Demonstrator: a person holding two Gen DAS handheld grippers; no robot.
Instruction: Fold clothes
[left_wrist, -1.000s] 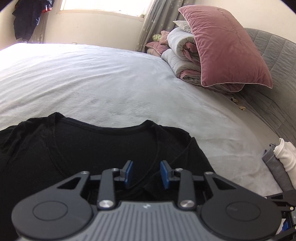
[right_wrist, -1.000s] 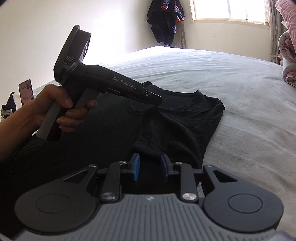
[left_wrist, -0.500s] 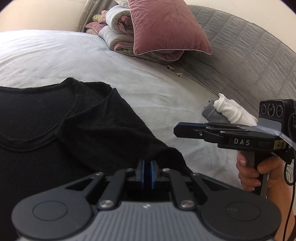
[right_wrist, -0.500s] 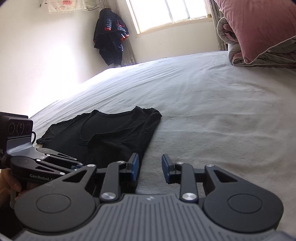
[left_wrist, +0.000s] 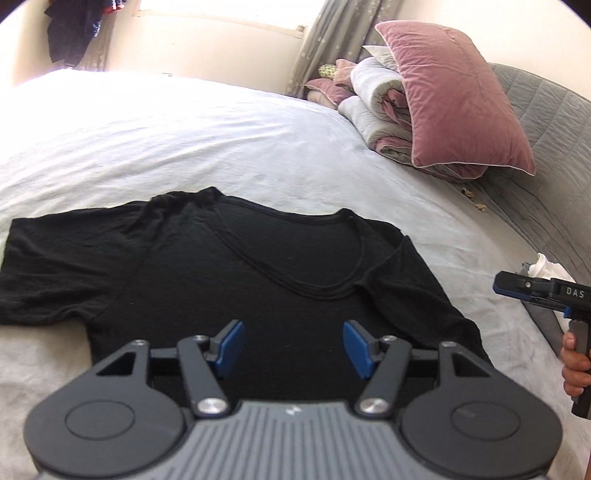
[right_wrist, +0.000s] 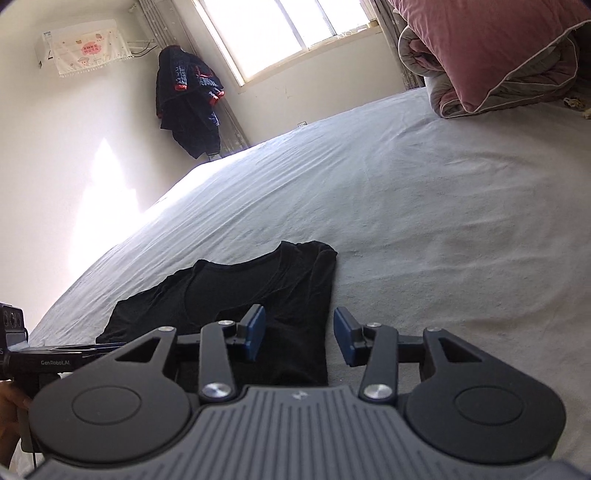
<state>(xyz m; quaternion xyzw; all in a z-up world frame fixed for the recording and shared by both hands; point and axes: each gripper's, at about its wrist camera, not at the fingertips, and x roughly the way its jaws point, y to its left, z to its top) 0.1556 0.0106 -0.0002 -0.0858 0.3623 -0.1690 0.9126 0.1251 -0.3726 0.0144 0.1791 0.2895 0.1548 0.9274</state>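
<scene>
- the black t-shirt (left_wrist: 229, 280) lies flat on the bed (left_wrist: 184, 140), neckline pointing to the far side, one sleeve spread out to the left; its body runs back toward the camera.
- the left gripper (left_wrist: 293, 349) hovers over its lower part, fingers (left_wrist: 229, 347) opening with nothing between them.
- the right gripper (right_wrist: 299, 338) sits at the shirt's right edge, fingers opening, grasping nothing.

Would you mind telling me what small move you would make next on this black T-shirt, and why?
Probably bring the left gripper to the sleeve still spread out flat at the picture's left and fold it inward. The black T-shirt lies face up on the bed; its other sleeve already looks tucked over the body. Both grippers' fingers are opening with nothing between them, the right gripper at the shirt's edge.
</scene>
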